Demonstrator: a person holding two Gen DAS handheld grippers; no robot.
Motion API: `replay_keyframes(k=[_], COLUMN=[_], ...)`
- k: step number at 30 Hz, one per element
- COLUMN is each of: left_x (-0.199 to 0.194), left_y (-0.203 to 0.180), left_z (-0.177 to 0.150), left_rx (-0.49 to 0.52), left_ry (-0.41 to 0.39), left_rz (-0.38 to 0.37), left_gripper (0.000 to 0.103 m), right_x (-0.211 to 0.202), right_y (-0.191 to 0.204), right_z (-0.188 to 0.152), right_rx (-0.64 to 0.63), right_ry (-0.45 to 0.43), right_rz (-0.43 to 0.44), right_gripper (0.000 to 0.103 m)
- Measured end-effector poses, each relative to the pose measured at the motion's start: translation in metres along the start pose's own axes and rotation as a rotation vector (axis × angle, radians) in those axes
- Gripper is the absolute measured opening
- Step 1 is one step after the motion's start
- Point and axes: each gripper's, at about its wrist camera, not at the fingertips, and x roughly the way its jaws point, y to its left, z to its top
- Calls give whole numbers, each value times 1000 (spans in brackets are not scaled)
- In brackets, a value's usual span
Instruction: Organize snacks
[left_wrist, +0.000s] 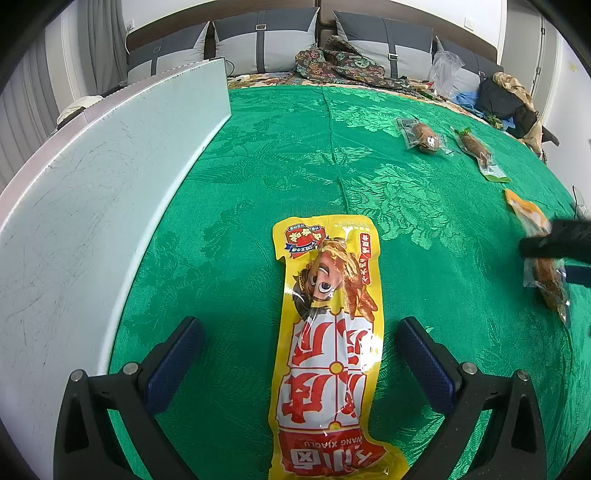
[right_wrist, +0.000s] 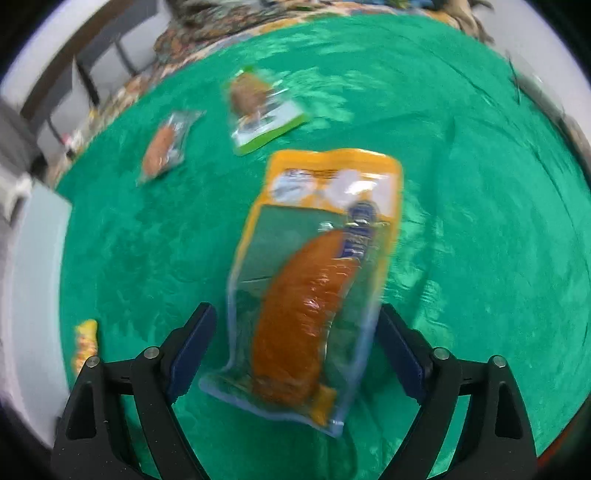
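A: What does the left gripper (left_wrist: 299, 339) have nearest to it?

B: A long yellow snack packet (left_wrist: 327, 343) lies flat on the green cloth (left_wrist: 258, 166) between its two blue pads, which stand wide apart on either side without touching it. The claw is open.

A: And the right gripper (right_wrist: 295, 328)?

B: Its view is blurred. An orange-edged clear pouch (right_wrist: 314, 277) with a brown sausage inside sits between its spread fingers. The right pad looks to be at the pouch's edge, the left one apart from it, so that claw is open too. Whether the pouch rests on the cloth or is lifted cannot be told.

A: What lies beyond?

B: In the left view, a pale grey board (left_wrist: 92, 192) stands along the cloth's left edge. Toward the far right corner two small clear-wrapped snacks lie side by side, close but apart: a brown sausage pack (left_wrist: 423, 137) and a green-tipped pack (left_wrist: 480, 155). Past the far edge sit grey cushions (left_wrist: 266, 40) and a patterned garment (left_wrist: 340, 62).
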Motion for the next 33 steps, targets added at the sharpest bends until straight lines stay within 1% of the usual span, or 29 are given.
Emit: replay_keyframes(k=[2, 3, 8, 10, 15, 16, 17, 19, 20, 21, 26, 29, 33], left_x=[0, 0, 0, 0, 0, 0, 0, 0, 0, 0, 0, -1, -1], left_y=[0, 0, 0, 0, 0, 0, 0, 0, 0, 0, 0, 0, 0], left_z=[0, 0, 0, 0, 0, 0, 0, 0, 0, 0, 0, 0, 0], left_rx=[0, 0, 0, 0, 0, 0, 0, 0, 0, 0, 0, -1, -1], left_ry=[0, 0, 0, 0, 0, 0, 0, 0, 0, 0, 0, 0, 0], left_rz=[0, 0, 0, 0, 0, 0, 0, 0, 0, 0, 0, 0, 1], left_gripper=[103, 103, 103, 103, 103, 103, 103, 103, 103, 103, 103, 103, 103], right_x=[7, 7, 5, 8, 10, 11, 6, 4, 2, 1, -3, -3, -1], right_y=[17, 25, 22, 19, 16, 10, 10, 9, 7, 5, -5, -6, -4], right_z=[-3, -6, -15, -16, -18, -20, -27, -29, -30, -31, -37, -37, -36], right_rx=[-100, -148, -244, -282, -370, -387, -402, -428, -439, -452, -475, -483, -483], right_ry=[-12, -58, -147, -160, -162, -159, -158, -146, -144, -148, -139, -137, -143], right_rz=[-86, -89, -32, -9, 33, 41, 43, 53, 59, 63, 82, 84, 90], right_gripper=[91, 91, 92, 92, 91, 90, 88, 87, 83, 81, 80, 81, 87])
